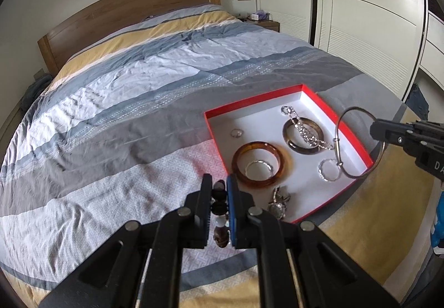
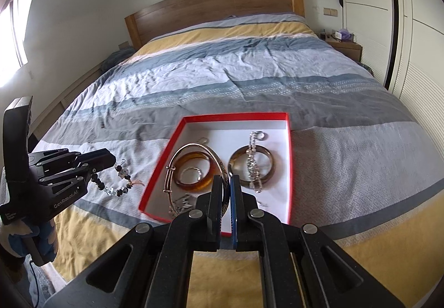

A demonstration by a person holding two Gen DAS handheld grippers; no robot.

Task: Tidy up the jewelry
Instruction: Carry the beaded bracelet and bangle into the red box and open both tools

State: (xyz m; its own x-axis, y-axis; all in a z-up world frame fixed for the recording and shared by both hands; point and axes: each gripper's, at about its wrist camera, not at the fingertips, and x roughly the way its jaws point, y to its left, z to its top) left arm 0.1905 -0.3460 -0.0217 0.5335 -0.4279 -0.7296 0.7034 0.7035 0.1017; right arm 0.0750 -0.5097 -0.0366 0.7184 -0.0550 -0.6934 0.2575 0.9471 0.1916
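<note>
Both grippers are angled down over the bed (image 1: 116, 91), pointing at the red-rimmed box (image 1: 251, 105) near the foot end.

The left gripper (image 1: 218, 191) is clamped on a beaded bracelet (image 2: 116, 183), dark and clear beads. In the right wrist view the strand dangles from its tip over the duvet, just left of the box and not inside it.

The right gripper (image 2: 226, 183) is pinched on a thin silver bangle (image 1: 358, 141). The hoop stands tilted over the box's right side; whether it touches the box floor I can't tell.

Already in the box: an amber bangle (image 1: 258, 163) with a small silver ring (image 1: 259, 167) inside it, a grey-brown bangle (image 1: 302, 135) with a sparkly chain (image 1: 301, 127) draped across, and a few smaller silver bits.
</note>
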